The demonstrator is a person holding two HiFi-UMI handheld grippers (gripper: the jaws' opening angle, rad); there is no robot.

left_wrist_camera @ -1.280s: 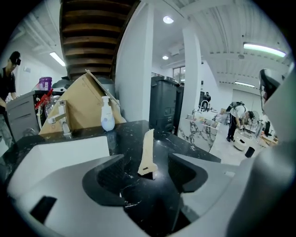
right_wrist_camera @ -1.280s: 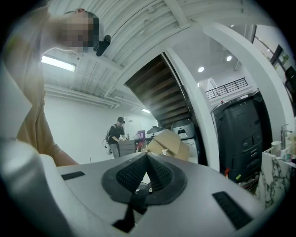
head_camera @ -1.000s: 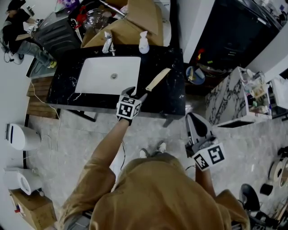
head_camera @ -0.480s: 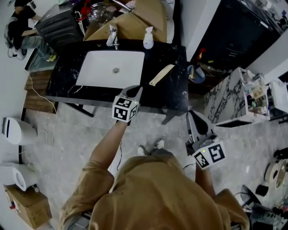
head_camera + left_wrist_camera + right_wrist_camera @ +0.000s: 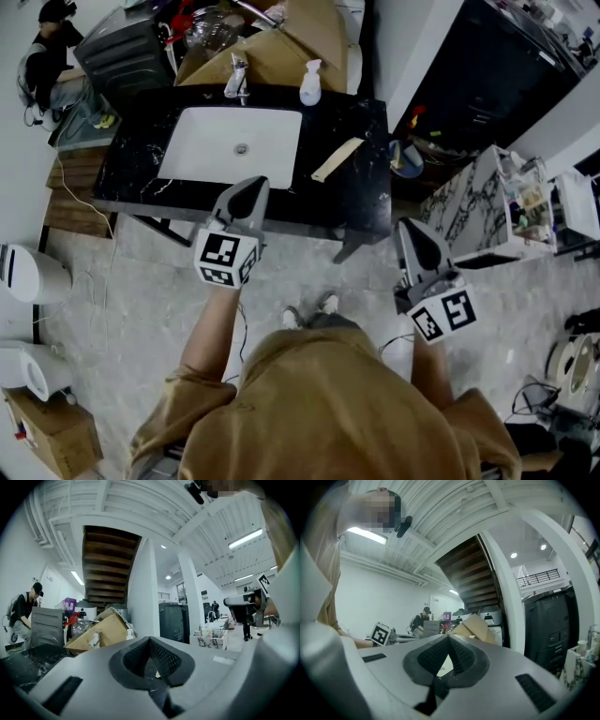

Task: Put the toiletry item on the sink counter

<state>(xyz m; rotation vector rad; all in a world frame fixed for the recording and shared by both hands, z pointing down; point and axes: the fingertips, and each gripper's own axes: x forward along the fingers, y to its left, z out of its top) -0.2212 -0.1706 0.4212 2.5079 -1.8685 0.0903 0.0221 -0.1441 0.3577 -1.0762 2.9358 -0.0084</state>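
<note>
Head view: the beige item (image 5: 337, 159) lies flat on the counter (image 5: 361, 202), at 3 o'clock of the basin (image 5: 206, 155); the task looks done; left gripper (image 5: 251, 184) and right gripper (image 5: 411, 228) are each pressed together, holding nothing.

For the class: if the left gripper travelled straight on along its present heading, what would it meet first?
Likely the white pillar behind. The shut left gripper points level above the black marble counter, aiming just right of the white dispenser bottle. Depth is uncertain.
</note>
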